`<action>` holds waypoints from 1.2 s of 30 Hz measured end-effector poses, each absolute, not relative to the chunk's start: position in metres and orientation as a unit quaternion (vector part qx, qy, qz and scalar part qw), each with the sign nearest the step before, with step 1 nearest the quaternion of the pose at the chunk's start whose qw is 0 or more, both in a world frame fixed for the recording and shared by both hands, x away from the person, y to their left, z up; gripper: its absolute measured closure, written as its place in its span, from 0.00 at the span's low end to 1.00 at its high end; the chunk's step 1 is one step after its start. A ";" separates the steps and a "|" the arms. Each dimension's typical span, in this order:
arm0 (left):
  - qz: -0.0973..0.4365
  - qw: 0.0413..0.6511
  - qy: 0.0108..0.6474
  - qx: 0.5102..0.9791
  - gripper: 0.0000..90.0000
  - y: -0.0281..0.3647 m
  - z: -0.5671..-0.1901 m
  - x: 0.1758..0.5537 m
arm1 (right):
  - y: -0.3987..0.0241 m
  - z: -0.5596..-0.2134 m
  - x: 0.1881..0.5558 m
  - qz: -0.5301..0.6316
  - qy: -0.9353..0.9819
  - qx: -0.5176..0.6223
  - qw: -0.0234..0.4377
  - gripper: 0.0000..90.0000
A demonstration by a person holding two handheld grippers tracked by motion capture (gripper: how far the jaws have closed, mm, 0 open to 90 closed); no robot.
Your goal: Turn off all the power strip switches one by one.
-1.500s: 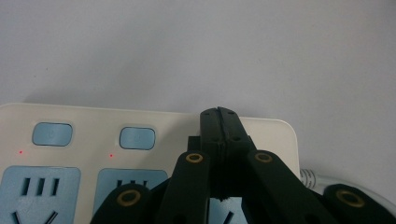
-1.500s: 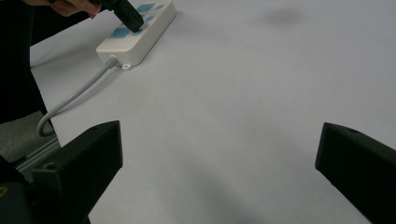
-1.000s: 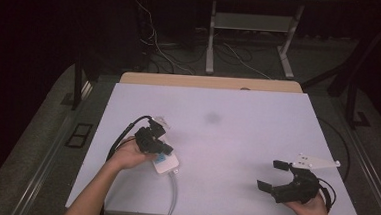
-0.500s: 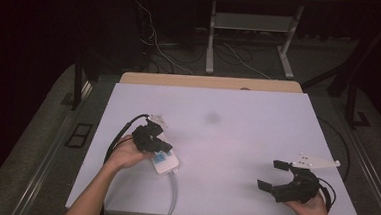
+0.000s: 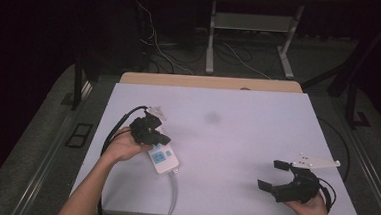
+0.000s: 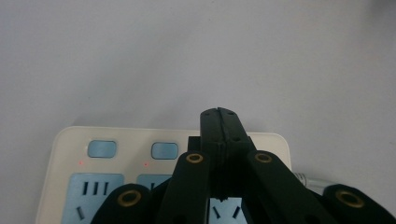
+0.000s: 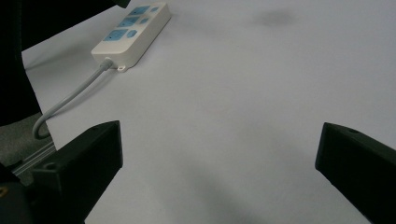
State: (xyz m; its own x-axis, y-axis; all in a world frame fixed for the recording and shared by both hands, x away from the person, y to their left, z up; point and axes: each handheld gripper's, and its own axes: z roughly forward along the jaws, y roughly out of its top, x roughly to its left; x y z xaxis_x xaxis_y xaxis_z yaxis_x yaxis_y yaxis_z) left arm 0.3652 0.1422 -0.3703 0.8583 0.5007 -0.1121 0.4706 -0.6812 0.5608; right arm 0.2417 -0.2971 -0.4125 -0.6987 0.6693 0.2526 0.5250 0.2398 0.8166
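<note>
A white power strip (image 5: pixel 163 159) with blue sockets and blue switches lies on the white table (image 5: pixel 238 120) at the left, its grey cord (image 5: pixel 173 196) running off the front edge. My left gripper (image 5: pixel 157 137) hovers just over the strip's far end. In the left gripper view its jaws are pressed together (image 6: pixel 219 113) with nothing between them, above the strip (image 6: pixel 70 154) and its switches. My right gripper (image 5: pixel 272 175) rests at the front right, open and empty. The right gripper view shows the strip (image 7: pixel 131 32) far off beyond those wide jaws (image 7: pixel 222 135).
A faint dark smudge (image 5: pixel 212 118) marks the table's middle. A wooden edge (image 5: pixel 210 82) borders the far side. Beyond it, cables and a metal stand (image 5: pixel 253 26) sit on the dark floor.
My left gripper has risen a little above the power strip, still shut. The strip and the right gripper have stayed put.
</note>
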 end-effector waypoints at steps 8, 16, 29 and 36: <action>0.032 0.295 0.273 0.915 1.00 0.146 -0.367 0.372 | -0.296 -0.413 0.242 0.482 0.785 0.380 0.074 0.01; 0.037 0.292 0.271 0.916 1.00 0.146 -0.372 0.375 | -0.296 -0.413 0.242 0.482 0.786 0.380 0.073 0.01; 0.037 0.285 0.282 0.915 0.99 0.150 -0.380 0.383 | -0.296 -0.413 0.242 0.480 0.787 0.380 0.072 0.01; 0.032 0.282 0.287 0.915 0.99 0.151 -0.388 0.386 | -0.296 -0.413 0.242 0.479 0.788 0.379 0.073 0.01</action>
